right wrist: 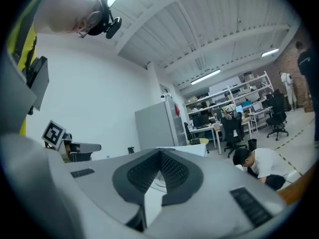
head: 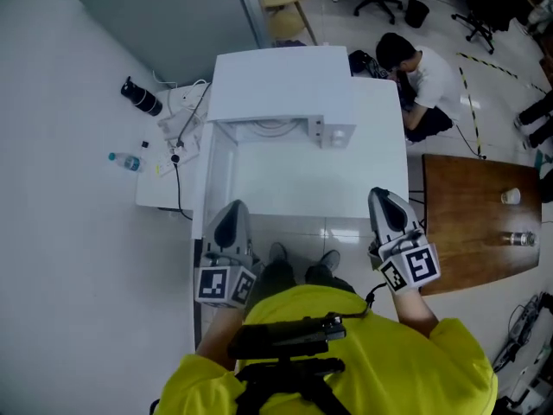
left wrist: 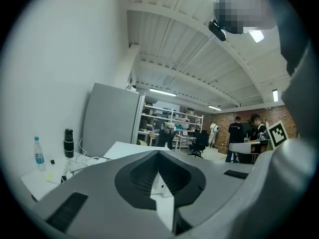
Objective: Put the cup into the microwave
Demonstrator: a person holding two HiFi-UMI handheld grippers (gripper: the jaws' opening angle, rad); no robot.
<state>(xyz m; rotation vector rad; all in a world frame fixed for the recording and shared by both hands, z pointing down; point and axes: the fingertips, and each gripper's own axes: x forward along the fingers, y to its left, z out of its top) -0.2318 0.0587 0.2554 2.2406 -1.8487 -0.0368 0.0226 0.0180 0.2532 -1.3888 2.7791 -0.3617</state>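
A white microwave (head: 281,85) stands at the far end of a white table (head: 285,188), with its front panel (head: 337,132) facing me. A small white cup (head: 511,196) stands on the brown table (head: 467,232) to the right, far from both grippers. My left gripper (head: 230,217) is raised over the table's near edge, its jaws shut with nothing between them (left wrist: 158,154). My right gripper (head: 384,202) is held up at the same height on the right, also shut and empty (right wrist: 159,154). Both point level towards the room.
Left of the table a low white surface holds a black flask (head: 141,98), a water bottle (head: 126,161) and cables (head: 183,124). A grey cabinet (head: 173,11) stands behind. A person (head: 423,80) crouches at the far right. A bottle (head: 521,239) lies on the brown table.
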